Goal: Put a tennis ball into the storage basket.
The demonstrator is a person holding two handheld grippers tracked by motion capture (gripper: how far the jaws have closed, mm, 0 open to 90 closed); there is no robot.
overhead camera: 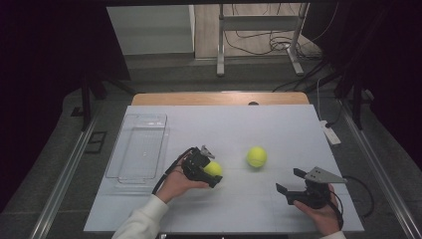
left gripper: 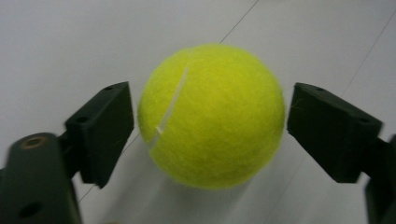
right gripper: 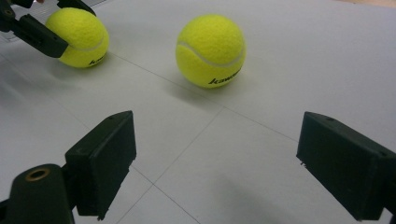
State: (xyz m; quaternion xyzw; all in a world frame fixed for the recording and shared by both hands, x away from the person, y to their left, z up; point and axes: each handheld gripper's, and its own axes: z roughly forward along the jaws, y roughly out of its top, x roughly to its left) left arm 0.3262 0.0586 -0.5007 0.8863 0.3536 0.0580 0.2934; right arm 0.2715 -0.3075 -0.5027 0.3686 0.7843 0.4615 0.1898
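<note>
The fingers (left gripper: pixel 105 130) of my left gripper (overhead camera: pixel 211 172) stand on either side of a yellow tennis ball (left gripper: pixel 212 116), their pads right at its flanks. I cannot tell whether they press on the felt or stop just short of it. That ball rests on the desk (overhead camera: pixel 239 124), with its white seam turned toward my left finger.

The fingers (right gripper: pixel 102 158) of my right gripper (overhead camera: pixel 289 180) are spread wide with bare desk between them.

I take the second tennis ball (overhead camera: pixel 257 156) as my mark. It lies free on the desk, its printed side facing my right gripper. The ball between my left fingers sits just to the left of it and a little nearer to me, the two apart and not touching. My right gripper hangs to the right of it and nearer to me, with a clear run of desk between its fingers and that ball.

A clear plastic tray (overhead camera: pixel 137 149) lies well to the left of the second ball, past my left hand (overhead camera: pixel 176 185). A white power strip (overhead camera: pixel 331 133) lies to its right at the desk's edge.
</note>
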